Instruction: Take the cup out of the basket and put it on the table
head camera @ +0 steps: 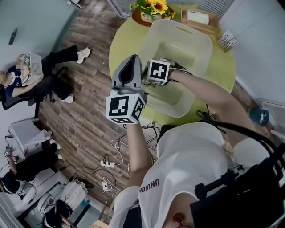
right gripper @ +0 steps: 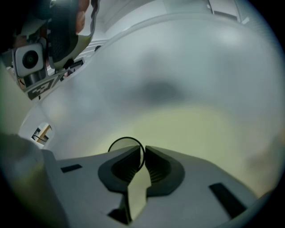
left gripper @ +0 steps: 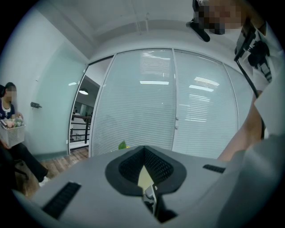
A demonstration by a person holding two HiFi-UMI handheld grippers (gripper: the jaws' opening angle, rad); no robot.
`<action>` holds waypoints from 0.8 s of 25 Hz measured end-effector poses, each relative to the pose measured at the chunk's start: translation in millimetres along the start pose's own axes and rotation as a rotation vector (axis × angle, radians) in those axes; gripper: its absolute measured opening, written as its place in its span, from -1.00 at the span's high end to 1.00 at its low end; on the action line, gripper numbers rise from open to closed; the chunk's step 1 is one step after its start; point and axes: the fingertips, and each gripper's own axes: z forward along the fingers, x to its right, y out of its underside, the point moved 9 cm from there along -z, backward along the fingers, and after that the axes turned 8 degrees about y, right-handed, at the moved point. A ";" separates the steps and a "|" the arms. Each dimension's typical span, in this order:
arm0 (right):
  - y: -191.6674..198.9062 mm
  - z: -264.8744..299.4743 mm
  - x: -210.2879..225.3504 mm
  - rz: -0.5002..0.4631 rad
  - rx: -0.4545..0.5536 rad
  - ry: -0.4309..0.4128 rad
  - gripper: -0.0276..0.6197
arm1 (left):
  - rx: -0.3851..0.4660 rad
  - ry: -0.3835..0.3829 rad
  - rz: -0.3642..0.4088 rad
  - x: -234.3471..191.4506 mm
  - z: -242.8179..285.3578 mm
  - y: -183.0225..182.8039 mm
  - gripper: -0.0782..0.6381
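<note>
A white translucent basket [head camera: 204, 46] stands on the round yellow-green table [head camera: 122, 42]. My right gripper [right gripper: 143, 153] reaches down inside the basket. Its jaws are shut on the thin dark rim of a clear cup [right gripper: 124, 144], and the basket's pale wall [right gripper: 178, 58] fills the view behind it. In the head view the cup is hidden behind the right gripper's marker cube [head camera: 158, 71]. My left gripper [head camera: 132, 60] is held just outside the basket's near left side. In the left gripper view its jaws [left gripper: 143, 149] meet at the tips with nothing between them, pointing level at glass doors.
Sunflowers [head camera: 153, 6], a wooden box [head camera: 198, 18] and a small card [head camera: 227, 40] sit on the table's far side. Cables [head camera: 116, 151] lie on the wooden floor at the left. A seated person [head camera: 26, 75] holds a small basket there.
</note>
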 end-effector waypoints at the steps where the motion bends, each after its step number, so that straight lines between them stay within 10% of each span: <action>1: -1.0 -2.5 1.1 0.005 0.006 0.005 0.77 | 0.001 -0.002 -0.002 -0.4 -0.2 -0.1 0.75; 20: -2.1 -49.0 16.0 0.047 0.116 0.099 0.77 | 0.024 -0.023 0.011 7.5 6.9 -5.7 0.75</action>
